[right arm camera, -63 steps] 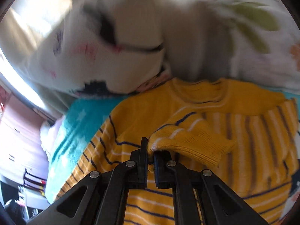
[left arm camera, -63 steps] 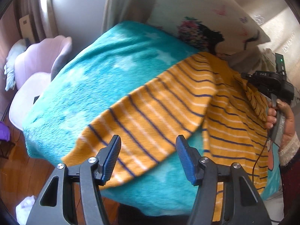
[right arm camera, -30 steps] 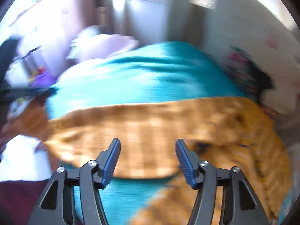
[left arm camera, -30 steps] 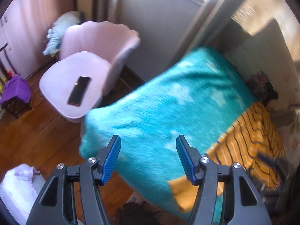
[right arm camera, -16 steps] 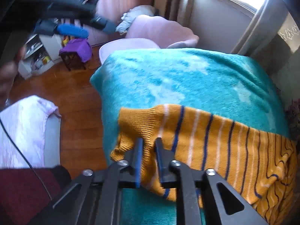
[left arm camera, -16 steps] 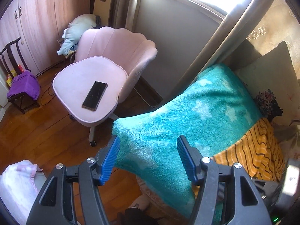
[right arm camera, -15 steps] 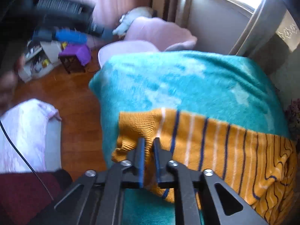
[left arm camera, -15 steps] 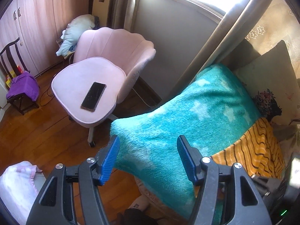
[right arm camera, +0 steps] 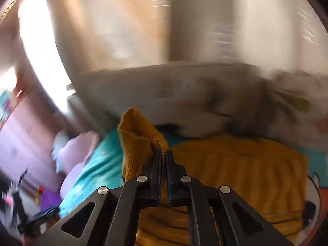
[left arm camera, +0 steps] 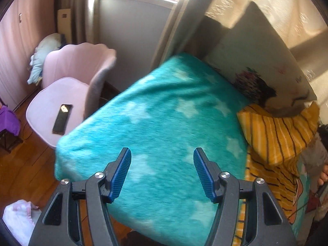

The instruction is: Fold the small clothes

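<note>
A yellow sweater (left arm camera: pixel 280 137) with dark and white stripes lies at the right of a teal star blanket (left arm camera: pixel 164 127). Part of it is lifted and folded over toward the pillow. My left gripper (left arm camera: pixel 162 172) is open and empty above the blanket, well left of the sweater. My right gripper (right arm camera: pixel 163 162) is shut on the sweater's ribbed hem (right arm camera: pixel 139 141) and holds it up above the rest of the sweater (right arm camera: pixel 235 164). The right wrist view is blurred by motion.
A printed pillow (left arm camera: pixel 262 71) leans against the wall behind the sweater. A pink chair (left arm camera: pixel 67 88) with a phone (left arm camera: pixel 62 119) on its seat stands left of the bed. Wooden floor (left arm camera: pixel 26 164) lies below the bed's left edge. A white cloth (left arm camera: pixel 18 221) lies at lower left.
My right gripper has lifted the pinched hem off the blanket and swung it toward the pillow, folding the sweater over. My left gripper stayed open and turned back toward the bed.
</note>
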A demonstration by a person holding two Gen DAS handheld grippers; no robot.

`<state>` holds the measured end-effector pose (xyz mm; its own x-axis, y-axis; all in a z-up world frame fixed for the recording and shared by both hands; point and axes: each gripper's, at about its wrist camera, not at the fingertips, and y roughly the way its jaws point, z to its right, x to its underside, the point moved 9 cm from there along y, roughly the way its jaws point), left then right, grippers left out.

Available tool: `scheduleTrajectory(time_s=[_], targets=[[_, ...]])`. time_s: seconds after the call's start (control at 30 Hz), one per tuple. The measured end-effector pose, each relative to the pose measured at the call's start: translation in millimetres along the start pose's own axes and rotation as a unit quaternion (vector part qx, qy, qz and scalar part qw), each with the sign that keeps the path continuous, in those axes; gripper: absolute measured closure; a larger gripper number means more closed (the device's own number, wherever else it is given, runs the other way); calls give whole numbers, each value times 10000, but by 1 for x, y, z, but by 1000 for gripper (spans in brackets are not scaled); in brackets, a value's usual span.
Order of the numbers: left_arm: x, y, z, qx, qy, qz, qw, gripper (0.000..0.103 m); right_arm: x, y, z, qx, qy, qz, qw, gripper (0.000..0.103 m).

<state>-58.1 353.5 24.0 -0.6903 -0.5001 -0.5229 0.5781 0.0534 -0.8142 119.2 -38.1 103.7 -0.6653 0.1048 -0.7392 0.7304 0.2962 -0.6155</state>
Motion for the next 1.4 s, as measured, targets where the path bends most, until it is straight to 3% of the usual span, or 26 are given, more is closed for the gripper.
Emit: scheduleTrajectory(time_s=[0.07, 0.17, 0.3, 0.37, 0.47, 0.53, 0.7, 0.83, 0.87, 0.9, 0.93, 1.0, 1.03, 1.1, 1.17, 1.27, 1.4], targets=[[7, 1, 28, 52, 170, -31, 9998, 38, 5, 1, 73, 572, 342, -106, 9977, 100], [21, 7, 61, 106, 363, -111, 9992, 37, 24, 12, 157, 1092, 805, -422, 9898, 99], [41, 16, 100, 135, 544, -279, 9980, 37, 60, 29, 226, 1697, 1046, -1026, 9745, 94], [52, 20, 116, 127, 647, -342, 9972, 37, 67, 20, 245, 1621, 1226, -996, 9740, 92], [70, 27, 129, 29, 739, -488, 9961, 37, 70, 5, 251, 1370, 1190, -888, 9794, 62], [80, 33, 133, -23, 741, -586, 9955, 37, 75, -5, 250, 1244, 1001, -915, 9829, 61], [106, 39, 141, -91, 729, -832, 9938, 37, 67, -19, 234, 404, 984, -711, 9918, 61], [119, 39, 156, -3, 928, -949, 9912, 37, 60, 8, 220, 242, 1146, -837, 9896, 56], [120, 39, 160, 37, 1020, -949, 9902, 37, 65, 22, 216, 133, 1242, -1046, 9866, 61], [119, 39, 163, 68, 1102, -949, 9893, 37, 70, 33, 213, 46, 1284, -1254, 9837, 75], [118, 40, 165, 96, 1186, -946, 9884, 37, 75, 41, 216, 160, 1305, -1394, 9815, 80], [115, 43, 166, 154, 1298, -935, 9870, 37, 86, 41, 243, 1124, 1408, -1443, 9730, 82], [114, 44, 165, 194, 1311, -952, 9866, 37, 88, 34, 251, 1354, 1531, -1372, 9692, 81], [114, 47, 160, 336, 1314, -1051, 9852, 37, 93, 12, 251, 1414, 1669, -1194, 9684, 72], [116, 53, 154, 466, 1327, -1177, 9830, 36, 99, -14, 243, 1631, 1356, -1093, 9711, 70], [123, 65, 150, 860, 1254, -1496, 9770, 36, 126, -51, 228, 1435, 1291, -1144, 9745, 46], [134, 76, 153, 1382, 1229, -1871, 9648, 36, 190, -82, 223, 1091, 1806, -1457, 9666, 45]])
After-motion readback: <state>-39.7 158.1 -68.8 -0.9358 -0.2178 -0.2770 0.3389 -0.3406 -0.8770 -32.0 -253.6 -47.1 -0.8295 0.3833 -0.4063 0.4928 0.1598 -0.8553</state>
